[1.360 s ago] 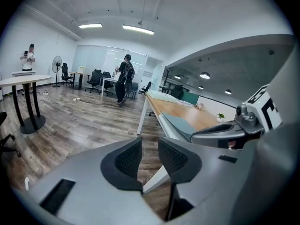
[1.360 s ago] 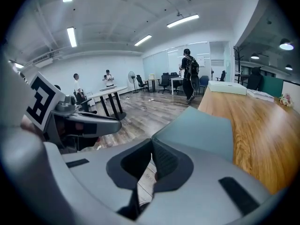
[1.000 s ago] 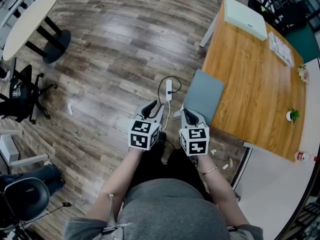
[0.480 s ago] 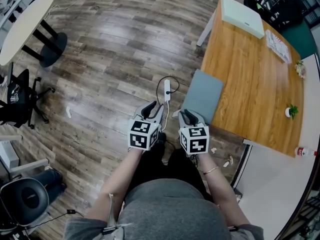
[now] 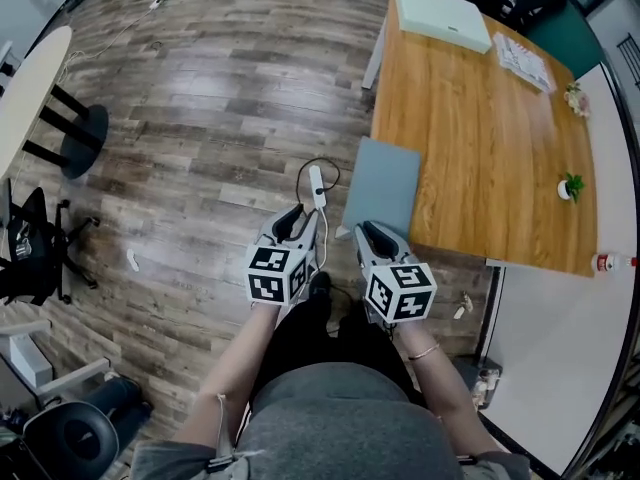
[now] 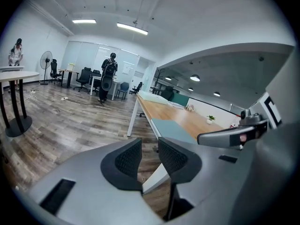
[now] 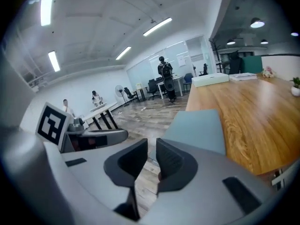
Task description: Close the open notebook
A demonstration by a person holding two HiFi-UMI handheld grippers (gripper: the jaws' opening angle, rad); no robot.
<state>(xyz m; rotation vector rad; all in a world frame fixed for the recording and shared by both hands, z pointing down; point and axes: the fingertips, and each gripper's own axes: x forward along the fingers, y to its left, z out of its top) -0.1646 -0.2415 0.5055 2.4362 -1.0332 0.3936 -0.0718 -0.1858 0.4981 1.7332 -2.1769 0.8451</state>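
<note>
The notebook [image 5: 383, 186] is a grey-blue book lying flat with its cover down on the near corner of the wooden table [image 5: 480, 118], overhanging the edge. It also shows in the left gripper view [image 6: 172, 128] and the right gripper view [image 7: 197, 128]. Both grippers hang over the floor just short of it, touching nothing. My left gripper [image 5: 293, 220] is open by a narrow gap [image 6: 150, 146] with nothing in it. My right gripper [image 5: 372, 233] has just been opening; its jaws [image 7: 151, 149] stand slightly apart and empty.
On the table's far end lie a white box [image 5: 440, 16] and papers [image 5: 520, 60]; a small potted plant [image 5: 570, 186] stands at its right edge. A power strip with cable [image 5: 317, 183] lies on the floor ahead. A round table [image 5: 30, 88] and office chair [image 5: 30, 248] stand left.
My right gripper has risen a little and rolled, so its marker cube now sits tilted. The head view has swung, shifting the table leftward in the picture. The notebook has not moved.
</note>
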